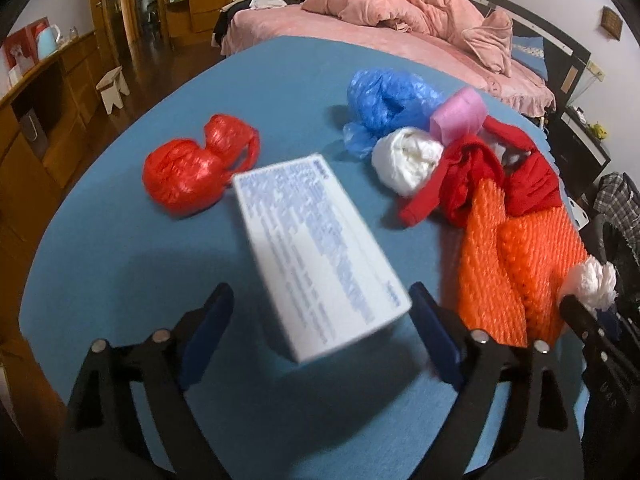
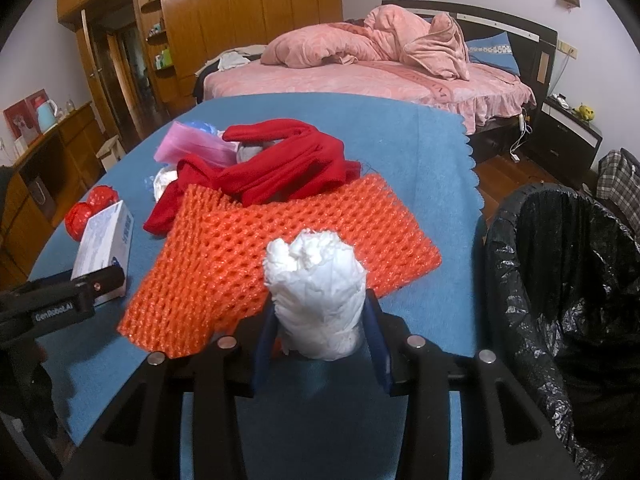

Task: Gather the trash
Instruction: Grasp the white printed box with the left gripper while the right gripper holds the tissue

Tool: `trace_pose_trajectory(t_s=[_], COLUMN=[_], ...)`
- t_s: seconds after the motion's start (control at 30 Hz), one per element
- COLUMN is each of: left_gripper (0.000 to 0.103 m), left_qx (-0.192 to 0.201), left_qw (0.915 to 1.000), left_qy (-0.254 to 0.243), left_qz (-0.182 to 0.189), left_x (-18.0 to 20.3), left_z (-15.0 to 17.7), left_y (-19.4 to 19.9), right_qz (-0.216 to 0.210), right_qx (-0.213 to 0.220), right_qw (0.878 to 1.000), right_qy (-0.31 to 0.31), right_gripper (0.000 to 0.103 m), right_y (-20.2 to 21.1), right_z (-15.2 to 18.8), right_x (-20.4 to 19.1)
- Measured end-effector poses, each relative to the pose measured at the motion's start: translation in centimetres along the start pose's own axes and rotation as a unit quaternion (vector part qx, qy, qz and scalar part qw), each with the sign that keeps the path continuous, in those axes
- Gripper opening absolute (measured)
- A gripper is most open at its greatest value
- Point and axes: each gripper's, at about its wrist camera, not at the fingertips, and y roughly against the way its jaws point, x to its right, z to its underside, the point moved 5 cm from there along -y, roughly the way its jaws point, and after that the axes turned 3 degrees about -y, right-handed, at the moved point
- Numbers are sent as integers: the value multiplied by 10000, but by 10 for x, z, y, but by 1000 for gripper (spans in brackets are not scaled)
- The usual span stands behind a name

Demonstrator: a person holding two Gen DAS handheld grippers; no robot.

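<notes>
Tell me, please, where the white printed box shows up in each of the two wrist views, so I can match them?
Left wrist view: the white box fills the centre, lying between the open fingers of the left gripper, on the blue cloth.
Right wrist view: the same box sits at the left edge, just behind the left gripper's tip.
Shared landmark: the orange foam net, beside the box in both.

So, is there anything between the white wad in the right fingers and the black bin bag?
Nothing visible. The white wad is clamped in the right gripper, and the bin bag stands open just beside the blue table.
</notes>
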Motion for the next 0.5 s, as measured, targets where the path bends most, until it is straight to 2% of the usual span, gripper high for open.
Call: trace_pose_trajectory(t_s=[0.2, 0.27, 0.33, 0.5], left_gripper=[89, 81, 72, 62], left_qx=[-124, -45, 19, 124], left_qw=[9999, 9999, 10000, 9993], left_qy=[85, 24, -54, -114], left_qz=[-85, -118, 14, 335], left_x=[-3, -2, 1, 11], left_z=[-9, -11, -14, -15], left_y=[-19, -20, -18, -9], right_qz=[-8, -8, -12, -28], right_qx=[-5, -5, -6, 21], right_qw=[10000, 10000, 10000, 10000], right_qy=[-6, 2, 0, -64], right_gripper=[42, 42, 42, 41], right_y=[1, 1, 1, 4], right_z=[0, 0, -1, 0], right_x=[-1, -1, -1, -1])
